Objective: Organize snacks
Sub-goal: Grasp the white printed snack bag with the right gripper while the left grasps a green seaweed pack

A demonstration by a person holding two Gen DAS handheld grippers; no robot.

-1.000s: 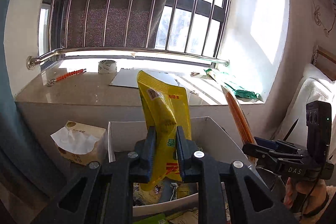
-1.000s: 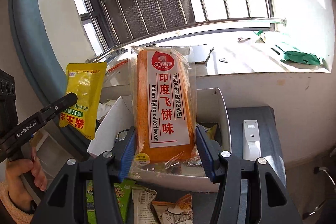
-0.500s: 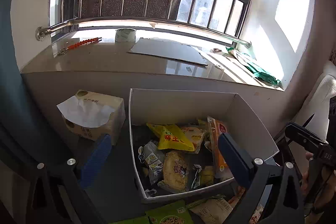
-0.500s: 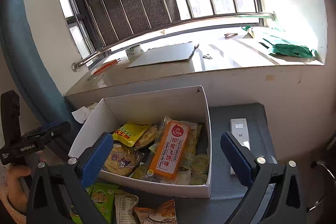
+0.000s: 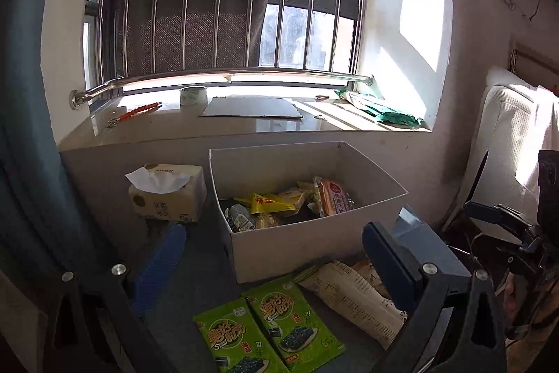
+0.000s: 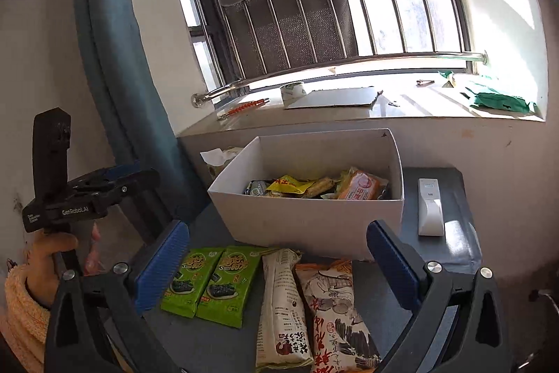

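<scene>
A white cardboard box (image 5: 307, 243) (image 6: 307, 215) on the grey table holds several snacks, among them a yellow packet (image 5: 269, 203) (image 6: 290, 185) and an orange flatbread pack (image 5: 335, 198) (image 6: 360, 187). In front of the box lie two green seaweed packets (image 5: 265, 327) (image 6: 209, 282) and two pale long packets (image 5: 353, 296) (image 6: 307, 306). My left gripper (image 5: 276, 264) is open and empty, above the green packets. My right gripper (image 6: 279, 264) is open and empty, above the loose packets. Each gripper shows at the edge of the other's view.
A tissue box (image 5: 167, 194) stands left of the white box. A white remote (image 6: 430, 208) lies right of it. The stone window sill (image 5: 244, 124) behind carries a tape roll, a flat board and green bags. A blue curtain (image 6: 115, 69) hangs at left.
One second ago my left gripper held the yellow packet and my right the orange pack over the box. Both opened, the packs now lie in the box, and both grippers drew back.
</scene>
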